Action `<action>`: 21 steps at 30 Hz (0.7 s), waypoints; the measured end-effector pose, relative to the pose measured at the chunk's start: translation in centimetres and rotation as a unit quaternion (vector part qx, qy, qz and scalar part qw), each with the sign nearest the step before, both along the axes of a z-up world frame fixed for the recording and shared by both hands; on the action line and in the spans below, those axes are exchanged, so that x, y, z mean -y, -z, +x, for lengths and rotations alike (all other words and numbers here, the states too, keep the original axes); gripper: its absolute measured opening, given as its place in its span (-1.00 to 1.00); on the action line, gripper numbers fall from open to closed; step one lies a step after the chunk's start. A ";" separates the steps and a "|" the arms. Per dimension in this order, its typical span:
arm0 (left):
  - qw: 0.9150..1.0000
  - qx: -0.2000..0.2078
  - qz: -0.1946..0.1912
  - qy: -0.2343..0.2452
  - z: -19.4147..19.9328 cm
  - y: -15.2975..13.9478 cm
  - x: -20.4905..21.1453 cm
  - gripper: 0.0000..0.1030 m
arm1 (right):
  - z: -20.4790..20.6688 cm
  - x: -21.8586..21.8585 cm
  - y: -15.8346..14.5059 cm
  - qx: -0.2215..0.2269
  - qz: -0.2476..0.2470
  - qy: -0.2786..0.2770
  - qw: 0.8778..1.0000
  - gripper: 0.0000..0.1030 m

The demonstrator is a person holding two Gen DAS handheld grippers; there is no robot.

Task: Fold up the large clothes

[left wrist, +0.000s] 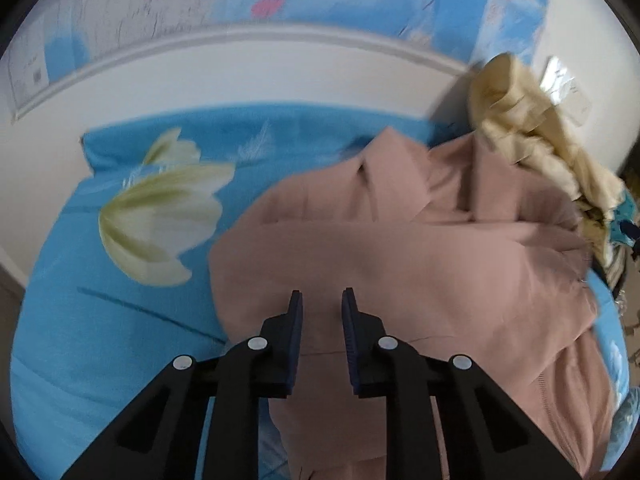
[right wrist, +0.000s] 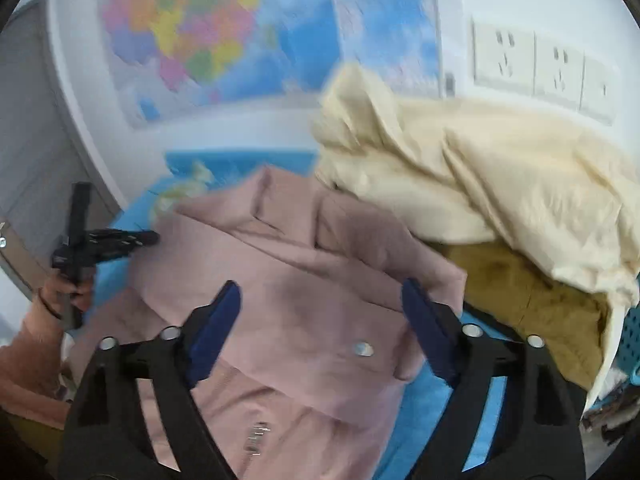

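Note:
A large dusty-pink garment [left wrist: 400,260] [right wrist: 300,280] lies partly folded on a blue flowered bedsheet [left wrist: 80,320]. My left gripper [left wrist: 322,306] hovers over its near left part. Its jaws stand a narrow gap apart, with flat pink cloth showing in the gap and no bunching. The right wrist view shows that left gripper [right wrist: 152,237] at the garment's left edge, held by a hand [right wrist: 60,292]. My right gripper [right wrist: 320,308] stands wide open above the garment's middle, holding nothing. A silver button [right wrist: 363,349] shows between its fingers.
A crumpled cream garment [left wrist: 532,140] [right wrist: 480,184] is heaped at the right, over a mustard cloth [right wrist: 520,292]. A teal basket [right wrist: 632,340] sits at the far right. Behind are a white wall, coloured maps [right wrist: 180,32] and wall sockets [right wrist: 540,68].

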State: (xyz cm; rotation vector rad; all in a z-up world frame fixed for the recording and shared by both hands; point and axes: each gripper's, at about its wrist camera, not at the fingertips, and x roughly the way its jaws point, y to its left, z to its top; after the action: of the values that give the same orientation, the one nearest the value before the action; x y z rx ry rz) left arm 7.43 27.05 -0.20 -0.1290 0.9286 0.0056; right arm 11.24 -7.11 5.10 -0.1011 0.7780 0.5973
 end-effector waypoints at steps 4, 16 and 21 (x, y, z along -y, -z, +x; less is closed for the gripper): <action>1.000 0.001 0.004 0.010 -0.7 0.4 0.0 -0.05 | 1.7 2.4 4.5 -0.064 0.017 0.029 0.997 0.42; 0.999 0.003 0.035 0.023 -0.7 1.0 1.4 0.06 | 1.7 2.4 6.3 -0.031 0.003 0.048 0.998 -0.93; 0.998 0.002 0.055 0.032 -0.3 1.5 2.4 0.08 | 3.2 4.0 6.9 -0.040 0.012 0.089 0.995 -0.92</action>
State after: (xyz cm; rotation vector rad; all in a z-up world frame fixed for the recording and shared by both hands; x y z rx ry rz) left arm 7.12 24.63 -1.71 0.0036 0.9257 -0.0030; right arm 14.45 -11.15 -1.82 0.0147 0.8464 0.4432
